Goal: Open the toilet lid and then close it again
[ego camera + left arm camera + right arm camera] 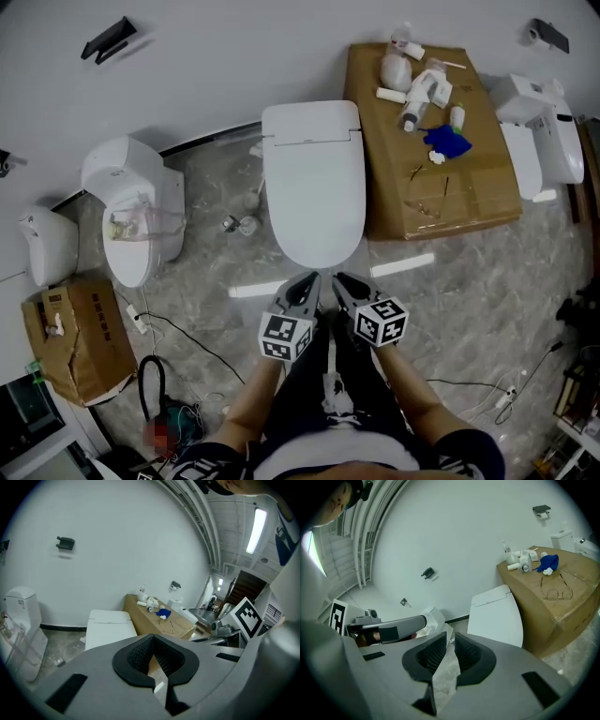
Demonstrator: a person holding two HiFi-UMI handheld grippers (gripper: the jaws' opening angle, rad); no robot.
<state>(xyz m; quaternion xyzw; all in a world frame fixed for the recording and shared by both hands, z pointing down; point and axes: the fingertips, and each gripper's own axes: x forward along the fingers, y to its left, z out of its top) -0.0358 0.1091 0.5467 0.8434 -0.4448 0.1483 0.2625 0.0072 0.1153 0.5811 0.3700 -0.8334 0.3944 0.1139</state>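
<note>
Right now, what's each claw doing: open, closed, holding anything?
Left claw: closed, holding nothing.
Right claw: closed, holding nothing.

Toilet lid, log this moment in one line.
toilet lid: closed | left gripper: shut, empty | right gripper: shut, empty | both near lid's front edge

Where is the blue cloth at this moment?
In the head view the blue cloth lies at upper right on the cardboard box, right of the closed toilet and just below the white items.

White wall [234, 56], grey prob. marble floor [469, 281], cardboard box [450, 202] rt.
</note>
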